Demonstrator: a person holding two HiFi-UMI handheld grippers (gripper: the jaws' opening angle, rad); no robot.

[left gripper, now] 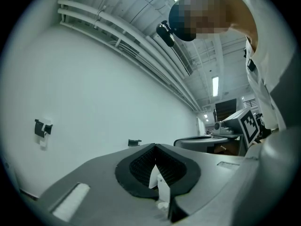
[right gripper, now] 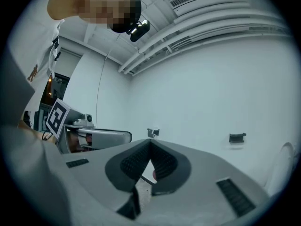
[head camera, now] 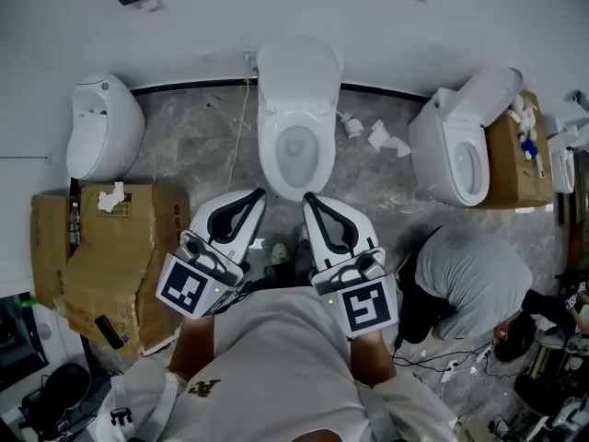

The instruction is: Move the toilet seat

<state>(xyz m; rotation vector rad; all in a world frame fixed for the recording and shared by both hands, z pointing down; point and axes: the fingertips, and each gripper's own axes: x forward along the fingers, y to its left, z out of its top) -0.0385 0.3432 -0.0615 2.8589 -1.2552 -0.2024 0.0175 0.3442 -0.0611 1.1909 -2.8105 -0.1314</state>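
**Item 1, left gripper** [head camera: 259, 193] [left gripper: 155, 146]: I am holding it roughly level, pointing toward 12 o'clock. Its jaws are sitting closed tip to tip, gripping nothing.

**Item 2, right gripper** [head camera: 309, 197] [right gripper: 150, 141]: I am holding it beside the left one, also pointing toward 12 o'clock. Its jaws are likewise resting closed and empty.

**Item 3, toilet seat** [head camera: 271, 151]: it is lying down on the bowl of the middle toilet [head camera: 296, 188], which is standing against the wall at 12 o'clock. The lid [head camera: 299, 70] is standing raised behind it. In the head view both sets of jaw tips are flanking the front of the bowl.

**Item 4, left toilet** [head camera: 103, 129]: it is standing at 10 o'clock.

**Item 5, right toilet** [head camera: 457, 150]: it is standing at 2 o'clock, turned sideways.

**Item 6, cardboard box** [head camera: 120, 258]: it is lying flattened on the floor [head camera: 193, 145] at 9 o'clock.

**Item 7, crumpled paper** [head camera: 383, 137]: it is lying on the floor between the middle and right toilets.

**Item 8, second person** [head camera: 474, 279]: crouching at 4 o'clock, near cables.
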